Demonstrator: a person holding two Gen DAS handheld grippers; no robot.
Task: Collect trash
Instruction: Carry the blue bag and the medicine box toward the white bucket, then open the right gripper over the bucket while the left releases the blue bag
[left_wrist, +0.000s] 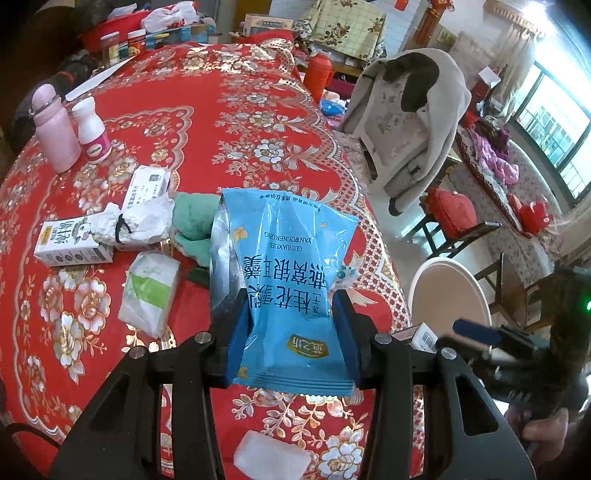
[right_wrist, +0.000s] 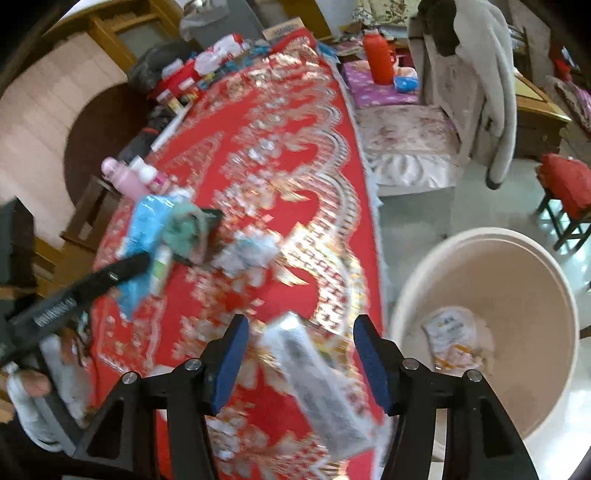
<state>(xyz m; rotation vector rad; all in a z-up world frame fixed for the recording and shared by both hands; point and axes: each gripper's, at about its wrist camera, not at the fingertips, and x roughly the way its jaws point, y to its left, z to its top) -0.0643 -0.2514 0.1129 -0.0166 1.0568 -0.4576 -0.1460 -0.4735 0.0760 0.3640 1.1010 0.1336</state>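
Observation:
My left gripper (left_wrist: 291, 336) is shut on a blue snack packet (left_wrist: 284, 266) and holds it above the red tablecloth (left_wrist: 236, 122). The packet (right_wrist: 144, 229) also shows blurred in the right wrist view. My right gripper (right_wrist: 299, 354) is open, with a white carton (right_wrist: 321, 384) blurred between and below its fingers, apart from both pads, near the table edge. The beige trash bin (right_wrist: 517, 280) stands on the floor right of the table and holds a white wrapper (right_wrist: 450, 339). Its rim also shows in the left wrist view (left_wrist: 450, 291).
On the table lie a milk carton (left_wrist: 70, 240), crumpled tissue (left_wrist: 140, 221), a green cloth (left_wrist: 192, 221), a tissue pack (left_wrist: 151, 291), a pink bottle (left_wrist: 55, 129), a white bottle (left_wrist: 92, 129) and a white block (left_wrist: 273, 458). A chair with a coat (left_wrist: 410, 129) stands beyond.

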